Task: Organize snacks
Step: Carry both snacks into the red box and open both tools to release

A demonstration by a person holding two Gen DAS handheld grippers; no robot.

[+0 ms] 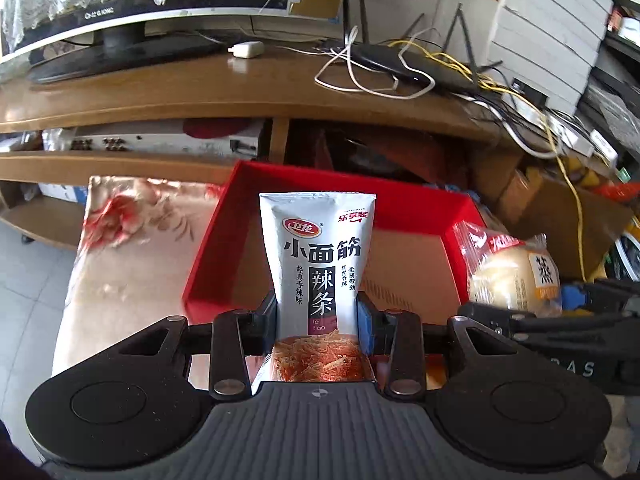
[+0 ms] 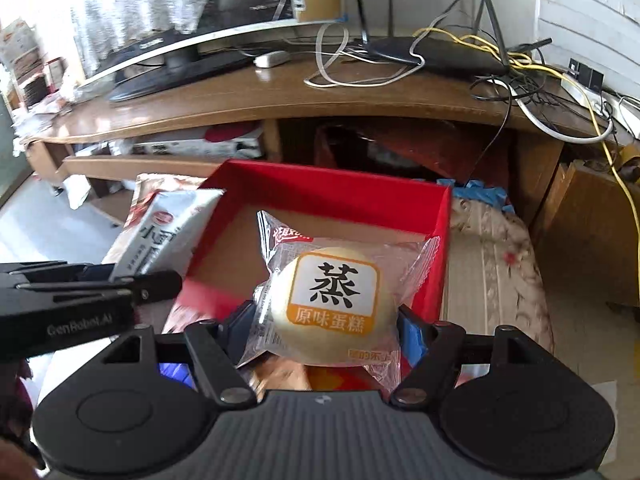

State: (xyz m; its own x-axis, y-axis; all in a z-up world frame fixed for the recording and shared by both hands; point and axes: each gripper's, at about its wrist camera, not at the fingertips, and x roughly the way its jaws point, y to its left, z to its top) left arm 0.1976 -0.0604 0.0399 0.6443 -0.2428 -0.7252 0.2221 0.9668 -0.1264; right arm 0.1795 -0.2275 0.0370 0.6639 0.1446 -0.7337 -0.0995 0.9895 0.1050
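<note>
The left gripper point(image 1: 316, 312) is clamped on a white spicy-strip packet point(image 1: 318, 256). Both pads press the packet's narrow waist, and the packet stands upright between the fingers, its printed face toward the camera. The packet's lower end, showing the red strip picture, sits close to the gripper body.

The right gripper point(image 2: 326, 320) is clamped at medium width on a steamed cake in clear wrap point(image 2: 332, 304). The pads bear on the left and right sides of the wrap; the round cake bulges between them with its orange-framed label facing up.

Directly ahead of and below both grippers lies the red box point(image 1: 404, 204), open-topped, with a bare brown cardboard floor. Seen from the left wrist, the packet's top overlaps the box's far wall. Seen from the right wrist, the cake hangs over the box's near half.

The box rests on a floral cloth point(image 1: 132, 240), which extends to the left of the left gripper. Beyond the box stands a wooden TV stand point(image 1: 240, 92) carrying a monitor point(image 1: 120, 12) and a router point(image 1: 404, 64) with tangled cables.
</note>
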